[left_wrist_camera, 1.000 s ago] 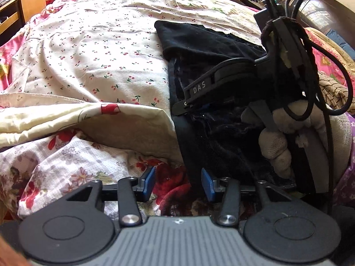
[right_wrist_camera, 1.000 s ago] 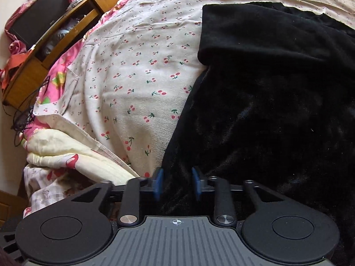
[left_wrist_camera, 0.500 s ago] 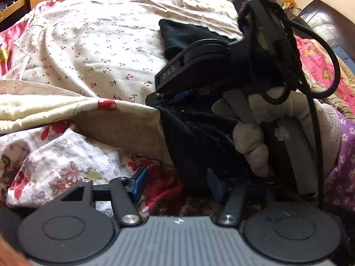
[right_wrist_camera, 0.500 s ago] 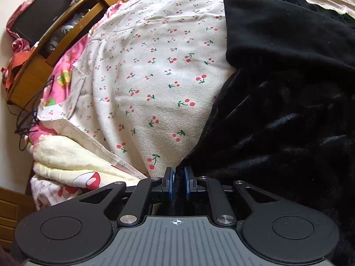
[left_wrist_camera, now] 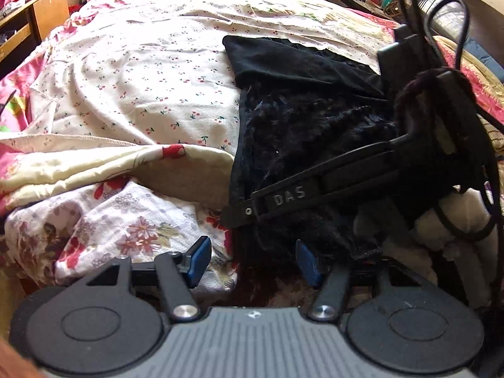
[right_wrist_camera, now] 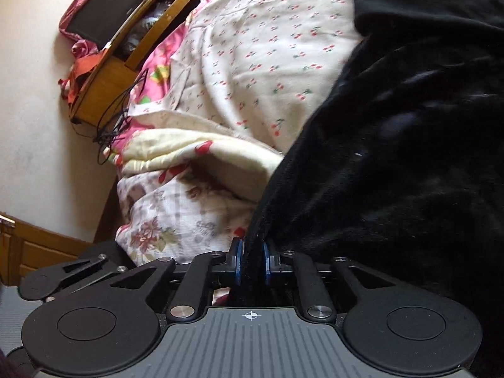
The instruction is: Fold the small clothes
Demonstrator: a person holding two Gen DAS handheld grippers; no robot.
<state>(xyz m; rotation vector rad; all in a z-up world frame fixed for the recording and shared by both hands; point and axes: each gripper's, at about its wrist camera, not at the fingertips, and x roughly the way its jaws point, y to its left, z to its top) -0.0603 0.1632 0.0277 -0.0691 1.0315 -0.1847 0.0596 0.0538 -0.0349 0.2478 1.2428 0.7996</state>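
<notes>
A black fuzzy garment (left_wrist_camera: 302,126) lies on the cherry-print bedsheet (left_wrist_camera: 141,78), its near edge hanging over the bed's side. In the right wrist view my right gripper (right_wrist_camera: 251,263) is closing on that near left edge of the black garment (right_wrist_camera: 393,126), and both blue pads press on the cloth. The left wrist view shows the right gripper (left_wrist_camera: 233,215) coming in from the right, held by a gloved hand (left_wrist_camera: 456,220). My left gripper (left_wrist_camera: 252,261) stands open just below the garment's hanging edge, with dark cloth near its right pad and not gripped.
A cream quilt (left_wrist_camera: 94,170) and a floral blanket (left_wrist_camera: 126,220) bunch at the bed's near left edge. A wooden shelf unit (right_wrist_camera: 126,63) with a black speaker (right_wrist_camera: 104,9) and loose cables stands along the wall. Cables (left_wrist_camera: 447,15) loop over the right gripper.
The right gripper went from open at the garment's edge to shut on it and drew it toward the bed's side. The left gripper's jaws spread wider.
</notes>
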